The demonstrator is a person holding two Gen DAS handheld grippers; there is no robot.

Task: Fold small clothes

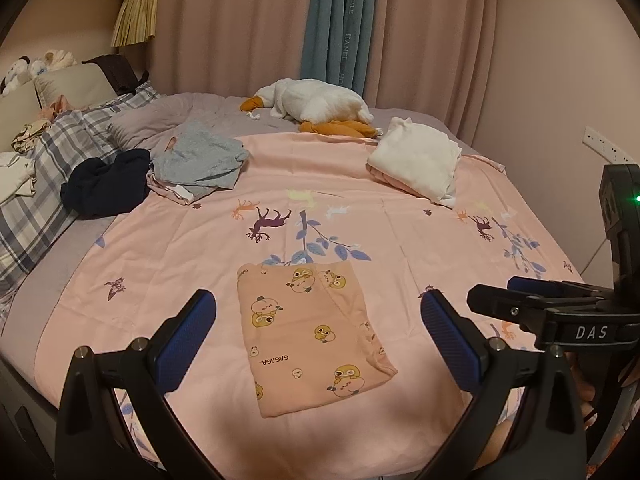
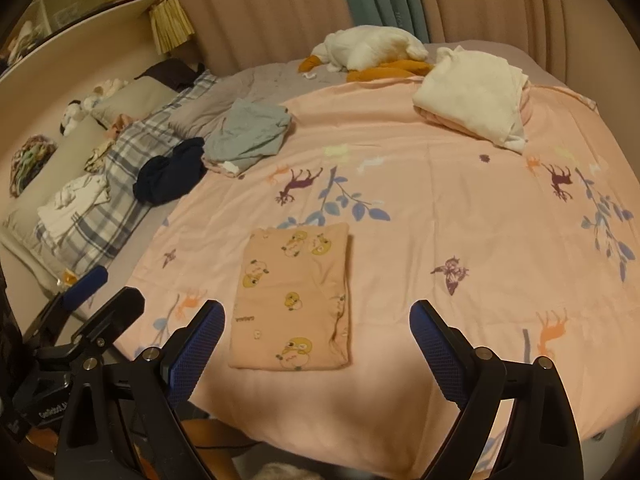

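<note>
A small pink garment with yellow duck prints [image 1: 310, 332] lies folded into a flat rectangle on the pink bedspread [image 1: 400, 240], near its front edge. It also shows in the right wrist view [image 2: 294, 300]. My left gripper [image 1: 318, 324] is open and empty, held above and just short of the garment. My right gripper [image 2: 316, 328] is open and empty too, also just short of it. The right gripper shows at the right edge of the left wrist view [image 1: 552, 300]; the left gripper shows at the lower left of the right wrist view [image 2: 96, 300].
A grey garment pile [image 1: 200, 160] and a dark navy garment [image 1: 106, 188] lie at the back left. A folded white and pink stack [image 1: 416, 160] sits at the back right. A white goose plush [image 1: 316, 106] lies by the curtains. Plaid pillows [image 1: 48, 184] line the left.
</note>
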